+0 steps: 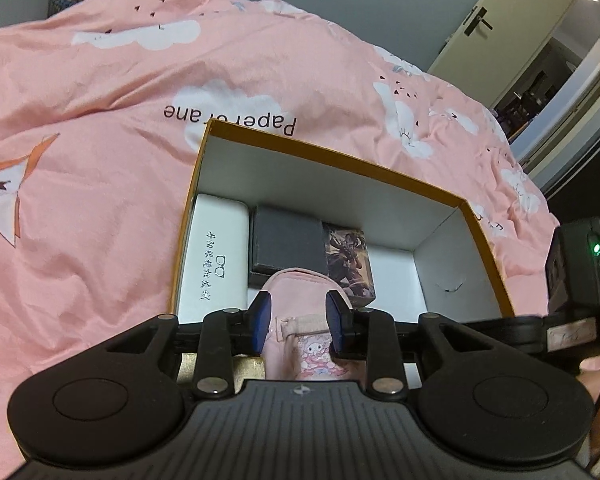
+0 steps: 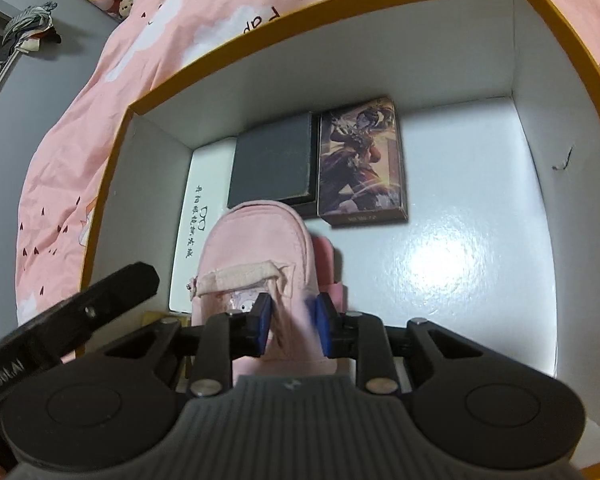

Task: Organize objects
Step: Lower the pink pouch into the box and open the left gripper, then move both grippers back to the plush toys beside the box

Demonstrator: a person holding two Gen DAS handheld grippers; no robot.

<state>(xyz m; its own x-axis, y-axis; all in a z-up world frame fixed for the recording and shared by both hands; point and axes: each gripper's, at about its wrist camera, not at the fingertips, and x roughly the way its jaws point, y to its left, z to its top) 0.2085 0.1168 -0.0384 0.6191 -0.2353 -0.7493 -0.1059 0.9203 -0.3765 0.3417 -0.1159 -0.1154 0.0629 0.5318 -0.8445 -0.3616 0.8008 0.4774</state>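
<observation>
Black two-finger grippers (image 1: pixel 300 320) (image 2: pixel 293 324), blue pads (image 1: pixel 261 322), silver screws, ribbed grey housing

the pink bedsheet (image 1: pixel 100 92) reads "paper crane" upside down; the white case (image 1: pixel 214 256) bears unreadable characters.
</observation>
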